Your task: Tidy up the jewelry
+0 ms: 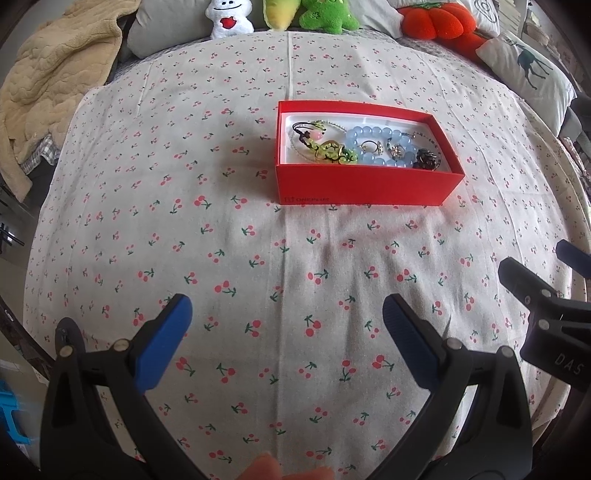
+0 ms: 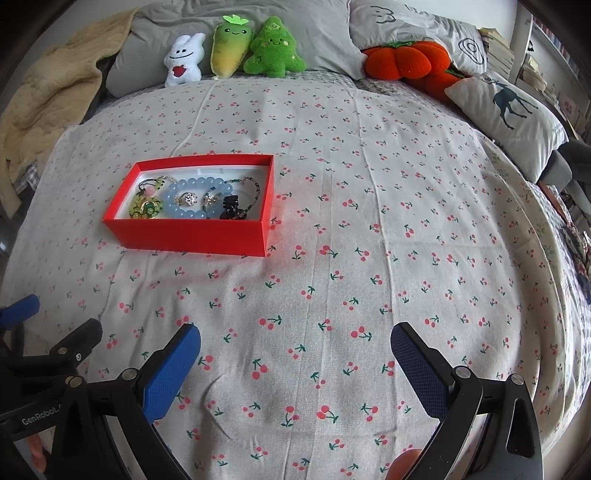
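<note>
A red box [image 1: 362,184] sits on the cherry-print cloth, also in the right wrist view [image 2: 192,234]. Inside lie a pale blue bead bracelet [image 1: 373,134] [image 2: 199,182], a green-yellow pendant [image 1: 334,153] [image 2: 146,207], rings [image 1: 373,147] [image 2: 186,199], a black clip [image 1: 426,159] [image 2: 231,208] and a dark bead chain [image 2: 255,188]. My left gripper [image 1: 286,314] is open and empty, well short of the box. My right gripper [image 2: 295,343] is open and empty, to the right of and short of the box.
Plush toys [image 2: 229,48], grey pillows [image 2: 406,22], an orange pumpkin cushion [image 2: 406,61] and a deer pillow [image 2: 509,107] line the far edge. A beige blanket [image 1: 48,81] lies at the far left. The right gripper's side shows in the left view [image 1: 546,310].
</note>
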`<state>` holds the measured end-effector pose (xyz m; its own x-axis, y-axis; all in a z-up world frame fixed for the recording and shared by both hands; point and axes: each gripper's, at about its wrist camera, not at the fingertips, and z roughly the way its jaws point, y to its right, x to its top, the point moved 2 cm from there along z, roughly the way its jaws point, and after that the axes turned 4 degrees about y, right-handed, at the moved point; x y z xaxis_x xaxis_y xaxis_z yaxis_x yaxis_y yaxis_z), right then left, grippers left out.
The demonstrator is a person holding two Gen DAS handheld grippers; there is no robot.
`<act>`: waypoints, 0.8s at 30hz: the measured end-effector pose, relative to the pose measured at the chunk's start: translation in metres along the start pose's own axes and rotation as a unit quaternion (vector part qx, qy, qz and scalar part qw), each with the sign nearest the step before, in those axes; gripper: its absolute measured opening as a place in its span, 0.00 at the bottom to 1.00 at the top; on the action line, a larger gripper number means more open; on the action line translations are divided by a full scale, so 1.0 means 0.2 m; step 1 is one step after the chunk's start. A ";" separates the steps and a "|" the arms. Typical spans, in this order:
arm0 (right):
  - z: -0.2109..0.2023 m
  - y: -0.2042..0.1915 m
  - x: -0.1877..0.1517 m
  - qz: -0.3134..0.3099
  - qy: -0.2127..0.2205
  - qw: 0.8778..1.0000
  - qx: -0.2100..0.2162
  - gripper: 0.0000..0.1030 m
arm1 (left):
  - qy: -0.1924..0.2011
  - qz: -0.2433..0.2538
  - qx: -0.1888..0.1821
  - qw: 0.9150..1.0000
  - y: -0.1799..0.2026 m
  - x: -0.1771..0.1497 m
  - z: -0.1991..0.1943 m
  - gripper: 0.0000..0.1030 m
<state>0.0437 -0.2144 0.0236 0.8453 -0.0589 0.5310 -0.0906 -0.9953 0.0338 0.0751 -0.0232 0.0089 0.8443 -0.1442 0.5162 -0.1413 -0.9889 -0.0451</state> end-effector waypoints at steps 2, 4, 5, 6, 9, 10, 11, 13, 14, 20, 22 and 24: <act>0.00 0.00 0.00 0.001 -0.001 1.000 0.000 1.00 | -0.002 -0.002 -0.008 1.000 0.00 0.00 0.00 1.00; 0.00 0.00 0.00 0.000 0.000 1.000 0.000 1.00 | -0.003 -0.004 -0.013 1.000 0.01 0.00 -0.01 1.00; 0.00 0.00 0.00 0.000 0.000 1.000 -0.001 1.00 | -0.003 -0.005 -0.013 1.000 0.01 0.00 -0.01 1.00; 0.00 0.00 0.00 0.000 0.001 1.000 -0.001 1.00 | -0.001 -0.003 -0.013 1.000 0.01 0.00 -0.02 1.00; 0.00 0.00 0.00 0.003 0.001 1.000 -0.003 1.00 | 0.007 0.002 -0.015 1.000 0.03 0.00 -0.04 1.00; 0.00 0.00 0.00 0.004 0.001 1.000 -0.003 1.00 | 0.009 0.004 -0.016 1.000 0.03 0.00 -0.04 1.00; 0.00 0.00 0.00 0.004 0.000 1.000 -0.003 1.00 | 0.010 0.005 -0.018 1.000 0.03 0.00 -0.04 1.00; 0.00 0.00 0.00 0.004 0.000 1.000 -0.004 1.00 | 0.008 0.005 -0.025 1.000 0.04 0.00 -0.04 1.00; 0.00 0.00 0.00 0.004 0.000 1.000 -0.005 1.00 | 0.007 0.004 -0.027 1.000 0.04 0.00 -0.04 1.00; 0.02 -0.01 -0.03 0.006 -0.001 1.000 -0.009 1.00 | 0.003 -0.003 -0.030 1.000 0.03 -0.03 -0.02 1.00; 0.04 -0.03 -0.05 0.005 -0.003 1.000 -0.013 1.00 | -0.001 -0.009 -0.031 0.999 0.02 -0.05 0.00 1.00; 0.10 -0.06 -0.09 0.004 -0.009 1.000 -0.018 1.00 | -0.003 -0.017 -0.027 0.999 -0.01 -0.06 0.04 1.00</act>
